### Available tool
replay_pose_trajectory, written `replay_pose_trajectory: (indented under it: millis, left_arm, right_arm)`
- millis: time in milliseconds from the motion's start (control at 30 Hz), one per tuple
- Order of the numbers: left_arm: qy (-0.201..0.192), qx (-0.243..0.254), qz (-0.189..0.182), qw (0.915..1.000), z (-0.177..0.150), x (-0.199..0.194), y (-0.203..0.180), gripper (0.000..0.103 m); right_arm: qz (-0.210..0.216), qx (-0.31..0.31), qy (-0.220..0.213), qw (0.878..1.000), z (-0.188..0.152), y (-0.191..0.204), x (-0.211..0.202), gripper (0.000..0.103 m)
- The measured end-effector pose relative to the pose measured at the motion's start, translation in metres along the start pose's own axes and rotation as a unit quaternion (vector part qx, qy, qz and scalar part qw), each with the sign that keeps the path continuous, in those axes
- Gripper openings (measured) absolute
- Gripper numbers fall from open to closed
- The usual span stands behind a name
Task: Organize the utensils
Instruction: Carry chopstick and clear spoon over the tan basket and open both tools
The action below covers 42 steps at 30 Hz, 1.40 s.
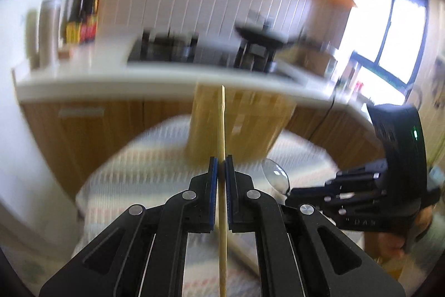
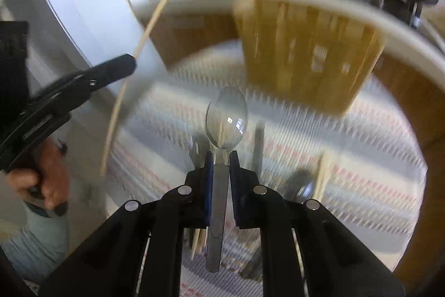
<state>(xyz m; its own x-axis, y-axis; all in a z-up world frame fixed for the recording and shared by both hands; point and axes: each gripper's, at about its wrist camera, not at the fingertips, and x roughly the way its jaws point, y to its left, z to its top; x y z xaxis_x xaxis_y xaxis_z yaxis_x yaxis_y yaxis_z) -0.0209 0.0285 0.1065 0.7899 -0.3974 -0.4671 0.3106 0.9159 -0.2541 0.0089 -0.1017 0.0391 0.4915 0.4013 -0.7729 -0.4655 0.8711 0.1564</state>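
1. Our left gripper (image 1: 221, 162) is clamped on a thin pale wooden chopstick (image 1: 221, 130), the blue pads pressed against it on both sides. The stick's long axis runs straight out along the fingers, its tip standing in front of the slatted bamboo utensil holder (image 1: 244, 127).
2. Our right gripper (image 2: 221, 156) grips the flat handle of a shiny metal spoon (image 2: 226, 117); its bowl points forward past the fingertips, again in line with the fingers.
3. We judge that the next move turns on the bamboo holder: it stands ahead of both grippers, towards the far edge of the striped woven mat (image 2: 361, 152). From the right wrist view it lies ahead and to the right of the spoon's bowl; from the left it sits dead ahead of the chopstick. We cannot say which hand is nearer.
4. More utensils lie on the mat below the right gripper: dark handles, a second spoon (image 2: 301, 187), pale sticks. Blur keeps us from counting them.
5. The holder's compartments and open top are smeared, so we cannot say which slot is free. The kitchen counter (image 1: 155, 74) behind is equally soft.
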Motion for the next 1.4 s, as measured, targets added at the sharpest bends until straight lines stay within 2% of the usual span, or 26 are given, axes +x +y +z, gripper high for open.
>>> replay_pose_trajectory:
  millis: [100, 200, 300, 400, 467, 533, 633, 700, 800, 867, 1000, 1167, 1267, 1333, 1400]
  left_arm:
    - [-0.061, 0.005, -0.007, 0.9981, 0.034, -0.010, -0.011, 0.003]
    - [-0.120, 0.004, -0.014, 0.9927, 0.065, -0.010, -0.021, 0.003]
    - [-0.178, -0.007, -0.026, 0.9837, 0.092, 0.002, -0.024, 0.003]
    - [-0.225, -0.005, -0.023, 0.9740, 0.104, 0.022, -0.029, 0.003]
    - [-0.238, -0.003, -0.021, 0.9709, 0.106, 0.039, -0.030, 0.003]
    - [-0.235, -0.005, -0.030, 0.9715, 0.111, 0.059, -0.028, 0.003]
    - [-0.250, 0.000, -0.018, 0.9680, 0.110, 0.082, -0.029, 0.003]
    - [-0.256, 0.004, -0.008, 0.9665, 0.109, 0.097, -0.028, 0.003]
    - [-0.261, 0.015, 0.019, 0.9649, 0.106, 0.116, -0.025, 0.003]
    - [-0.261, 0.019, 0.039, 0.9643, 0.101, 0.130, -0.024, 0.003]
    - [-0.263, 0.023, 0.063, 0.9625, 0.090, 0.144, -0.019, 0.004]
    - [-0.255, 0.025, 0.068, 0.9643, 0.079, 0.148, -0.015, 0.006]
    - [-0.244, 0.023, 0.056, 0.9679, 0.074, 0.145, -0.010, 0.021]
    - [-0.239, 0.016, 0.046, 0.9699, 0.070, 0.137, -0.009, 0.039]
    - [-0.229, 0.012, 0.032, 0.9728, 0.067, 0.125, -0.007, 0.040]
  right_arm:
    - [-0.013, -0.015, -0.085, 0.996, 0.014, -0.012, -0.044, 0.010]
    - [-0.023, -0.019, -0.171, 0.985, 0.034, -0.023, -0.073, 0.010]
    - [-0.045, -0.008, -0.223, 0.974, 0.049, -0.042, -0.096, 0.010]
    - [-0.076, 0.000, -0.273, 0.959, 0.053, -0.064, -0.111, 0.010]
    - [-0.092, 0.007, -0.299, 0.950, 0.056, -0.077, -0.110, 0.010]
    - [-0.104, 0.020, -0.321, 0.941, 0.060, -0.093, -0.105, 0.010]
    - [-0.130, 0.025, -0.354, 0.926, 0.071, -0.112, -0.100, 0.010]
    - [-0.141, 0.025, -0.364, 0.920, 0.081, -0.119, -0.093, 0.010]
    - [-0.145, 0.025, -0.359, 0.922, 0.089, -0.127, -0.075, 0.010]
    - [-0.163, 0.018, -0.357, 0.919, 0.088, -0.127, -0.061, 0.010]
    - [-0.159, 0.020, -0.347, 0.924, 0.094, -0.143, -0.038, 0.010]
    - [-0.140, 0.031, -0.331, 0.933, 0.089, -0.156, -0.025, 0.010]
    - [-0.124, 0.039, -0.312, 0.941, 0.081, -0.159, -0.024, 0.011]
    - [-0.106, 0.044, -0.302, 0.946, 0.074, -0.160, -0.026, 0.019]
    - [-0.090, 0.049, -0.294, 0.950, 0.066, -0.161, -0.032, 0.020]
